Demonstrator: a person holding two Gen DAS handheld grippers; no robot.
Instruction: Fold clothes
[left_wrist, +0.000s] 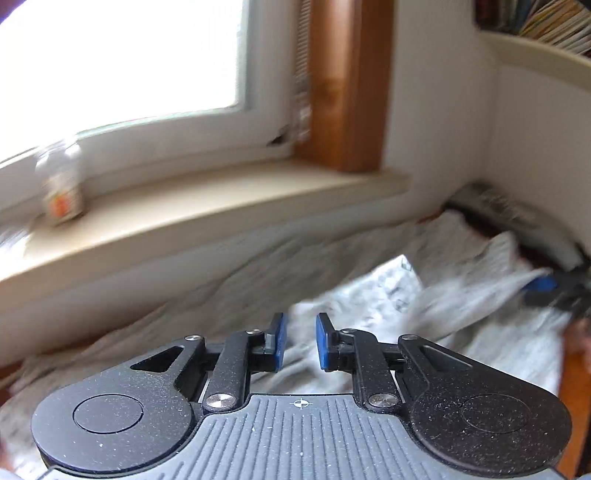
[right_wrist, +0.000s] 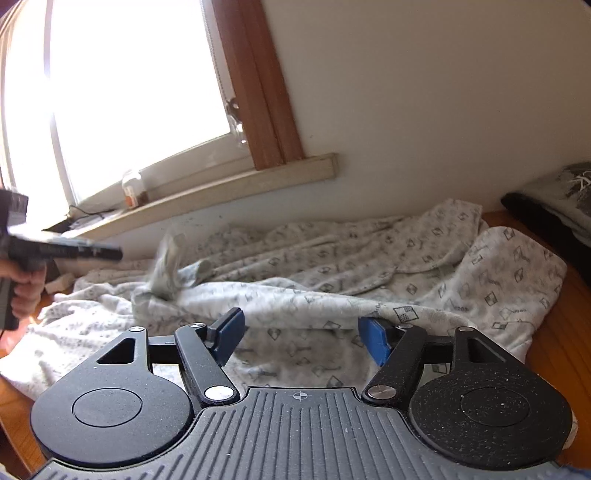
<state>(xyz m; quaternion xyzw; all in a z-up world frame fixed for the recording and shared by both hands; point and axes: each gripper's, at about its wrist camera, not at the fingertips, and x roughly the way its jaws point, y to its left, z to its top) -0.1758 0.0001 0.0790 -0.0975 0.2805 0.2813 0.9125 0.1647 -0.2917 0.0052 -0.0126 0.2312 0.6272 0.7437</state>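
A white garment (right_wrist: 369, 258) printed with small grey squares lies crumpled on a wooden surface (right_wrist: 561, 354); in the blurred left wrist view the garment (left_wrist: 369, 295) fills the lower middle. My left gripper (left_wrist: 301, 343) hovers over the cloth, its blue pads a narrow gap apart with nothing pinched. Seen from the right wrist, the left gripper (right_wrist: 110, 254) sits at the far left in a hand (right_wrist: 22, 291), and a blurred flap of cloth (right_wrist: 170, 266) stands up just beyond it. My right gripper (right_wrist: 303, 339) is wide open low over a fold, and the right gripper (left_wrist: 546, 291) shows blurred at the cloth's right edge.
A window sill (right_wrist: 221, 192) runs along the wall behind, with a small jar (right_wrist: 133, 190) and a cable on it. A dark folded item (right_wrist: 561, 199) lies at the back right. Books sit on a shelf (left_wrist: 546, 22) high on the right.
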